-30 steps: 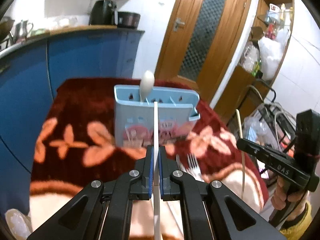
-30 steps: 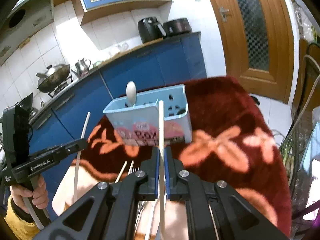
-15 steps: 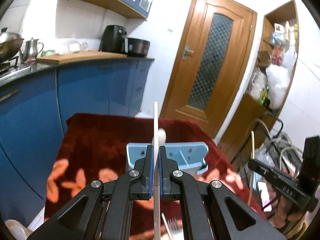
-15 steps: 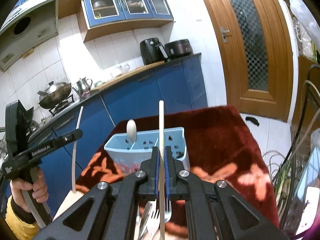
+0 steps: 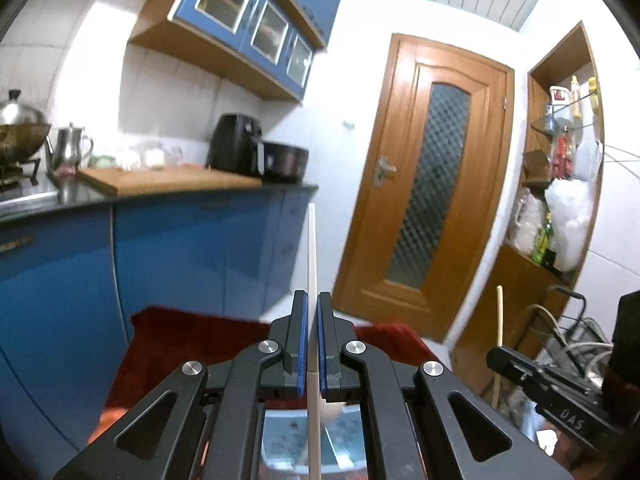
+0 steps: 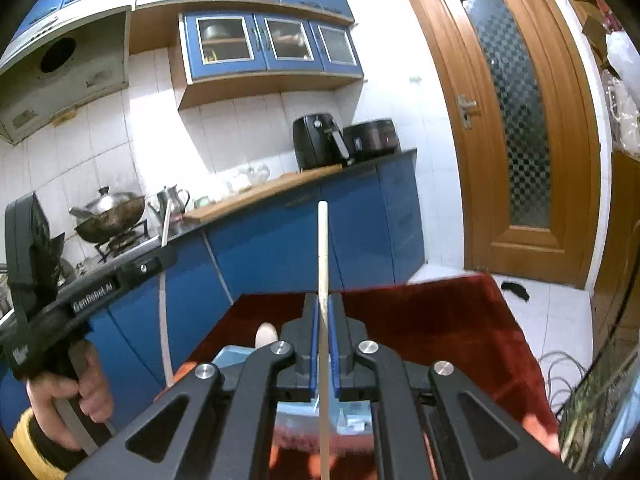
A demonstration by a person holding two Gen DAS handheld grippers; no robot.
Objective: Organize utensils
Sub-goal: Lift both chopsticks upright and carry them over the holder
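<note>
My left gripper [image 5: 312,300] is shut on a white chopstick [image 5: 311,248] that stands upright. It also shows in the right wrist view [image 6: 160,258] with its chopstick [image 6: 163,320]. My right gripper [image 6: 324,302] is shut on a pale wooden chopstick [image 6: 322,248]; it shows in the left wrist view [image 5: 494,356] with its chopstick [image 5: 498,320]. The light blue utensil holder [image 5: 276,440] lies low behind both grippers, partly hidden, and shows in the right wrist view [image 6: 228,356]. A white spoon [image 6: 265,334] stands in it.
The holder sits on a table with a dark red flowered cloth [image 6: 432,320]. Blue kitchen cabinets [image 5: 192,256] and a counter run along the left. A wooden door [image 5: 432,184] is behind. A shelf with bags [image 5: 560,208] and wires [image 6: 572,380] are on the right.
Both grippers have tilted up and risen with their chopsticks. The holder has dropped to the bottom of both views and the forks on the cloth have gone out of sight.
</note>
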